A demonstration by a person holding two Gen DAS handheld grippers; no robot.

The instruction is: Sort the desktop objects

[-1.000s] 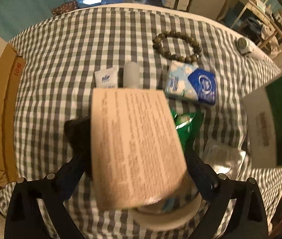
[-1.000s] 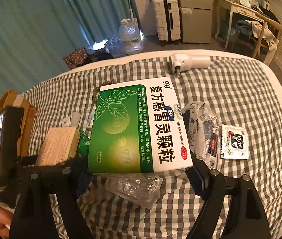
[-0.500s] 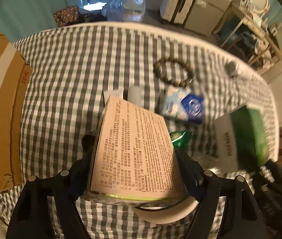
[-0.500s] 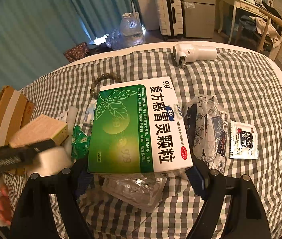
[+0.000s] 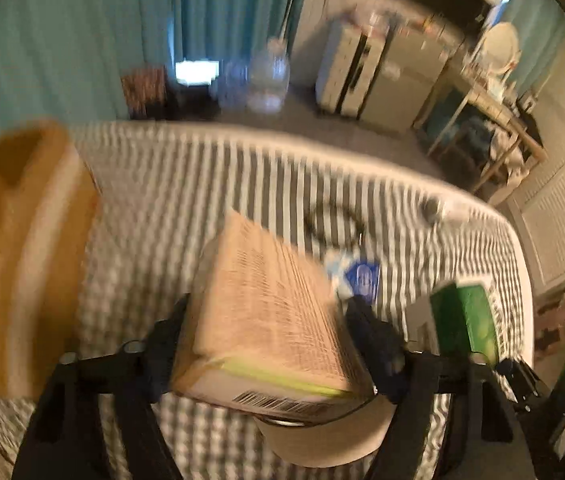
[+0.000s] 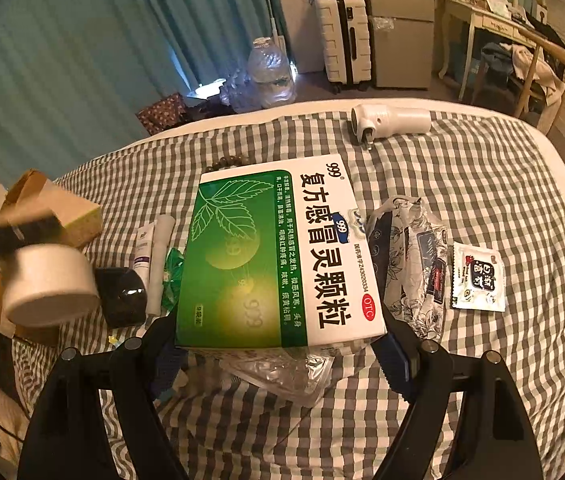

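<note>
My left gripper (image 5: 270, 320) is shut on a tan medicine box (image 5: 270, 304) printed with small text, held above the checkered cloth; the view is blurred. That box (image 6: 70, 216) also shows at the left of the right wrist view, near the cardboard box (image 6: 22, 188). My right gripper (image 6: 278, 332) is shut on a green and white medicine box (image 6: 278, 256), held level above the cloth. The green box (image 5: 466, 320) shows at the right of the left wrist view.
On the cloth lie a bead bracelet (image 6: 222, 162), a white handheld device (image 6: 394, 122), a floral tissue pack (image 6: 414, 264), a white sachet (image 6: 478, 276), two small tubes (image 6: 154, 252), a black pouch (image 6: 122, 296) and clear plastic (image 6: 282, 372). A cardboard box (image 5: 22, 240) stands left.
My left gripper has risen and swung left toward the cardboard box with the tan box. My right gripper has lifted slightly with the green box.
</note>
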